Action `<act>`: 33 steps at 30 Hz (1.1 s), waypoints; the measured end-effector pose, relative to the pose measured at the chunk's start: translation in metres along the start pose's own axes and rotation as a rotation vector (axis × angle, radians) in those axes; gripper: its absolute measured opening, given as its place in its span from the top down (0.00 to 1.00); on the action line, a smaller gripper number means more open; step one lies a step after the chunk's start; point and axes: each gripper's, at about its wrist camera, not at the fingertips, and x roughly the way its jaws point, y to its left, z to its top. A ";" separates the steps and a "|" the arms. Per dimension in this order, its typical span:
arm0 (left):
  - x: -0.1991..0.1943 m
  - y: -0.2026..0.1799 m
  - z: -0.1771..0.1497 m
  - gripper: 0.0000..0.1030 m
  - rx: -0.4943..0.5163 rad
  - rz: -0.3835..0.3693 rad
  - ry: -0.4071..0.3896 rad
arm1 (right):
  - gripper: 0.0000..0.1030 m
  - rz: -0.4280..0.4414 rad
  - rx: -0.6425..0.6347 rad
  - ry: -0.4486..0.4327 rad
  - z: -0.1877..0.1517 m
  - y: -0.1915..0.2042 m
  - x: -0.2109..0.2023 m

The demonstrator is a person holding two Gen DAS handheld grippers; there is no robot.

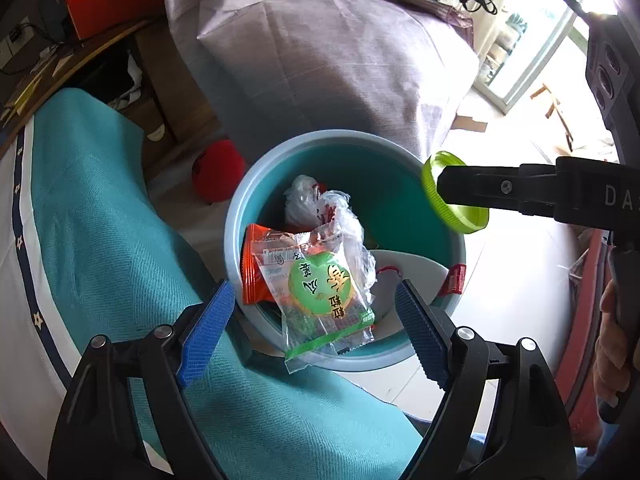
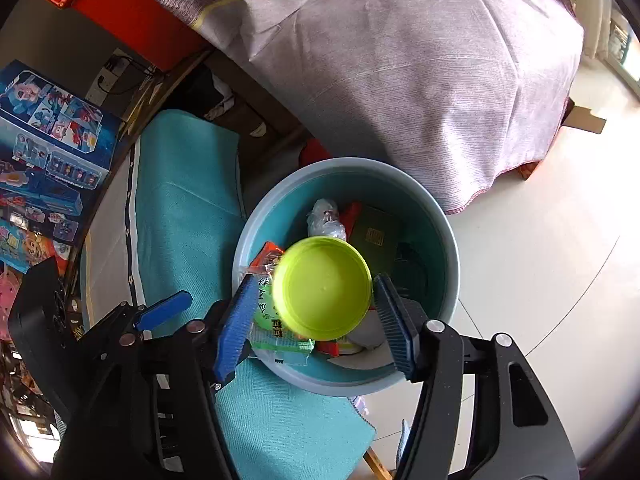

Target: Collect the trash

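A teal bin [image 1: 404,200] stands on the floor beside a teal-covered table; it also shows in the right wrist view [image 2: 448,240]. My left gripper [image 1: 314,324] is open over the bin's near rim. A clear green snack wrapper [image 1: 324,300] hangs loose between its blue pads, touching neither, with an orange wrapper [image 1: 250,268] behind it. The bin holds a crumpled plastic bag [image 1: 308,200] and other wrappers. My right gripper [image 2: 316,316] is shut on a lime-green lid [image 2: 322,288] and holds it over the bin; the lid also shows in the left wrist view [image 1: 448,208].
A grey-purple covered bed [image 1: 340,64] rises behind the bin. The teal tablecloth [image 1: 100,220] lies to the left. A red ball [image 1: 218,170] sits on the floor by the bin. Colourful toy boxes [image 2: 44,152] stand at far left. Pale floor [image 2: 540,260] lies to the right.
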 end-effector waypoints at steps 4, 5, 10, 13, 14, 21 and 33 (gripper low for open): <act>-0.005 0.002 -0.003 0.19 -0.014 0.002 0.000 | 0.36 0.002 -0.005 0.000 -0.003 0.004 -0.002; -0.006 0.001 -0.003 0.19 -0.014 0.003 -0.002 | 0.34 0.002 -0.004 -0.003 -0.004 0.004 -0.004; -0.015 -0.004 -0.008 0.19 0.001 0.009 -0.015 | 0.29 0.000 0.006 -0.023 -0.010 0.003 -0.016; -0.019 -0.006 -0.011 0.19 0.005 0.012 -0.020 | 0.27 -0.002 0.013 -0.027 -0.015 0.002 -0.021; -0.021 -0.006 -0.012 0.19 0.005 0.011 -0.020 | 0.26 -0.004 0.016 -0.027 -0.016 0.002 -0.022; -0.041 0.004 -0.021 0.19 -0.014 0.058 -0.053 | 0.20 -0.007 0.019 -0.038 -0.031 0.008 -0.032; -0.085 0.036 -0.053 0.18 -0.105 0.104 -0.104 | 0.11 -0.038 -0.060 -0.047 -0.061 0.037 -0.040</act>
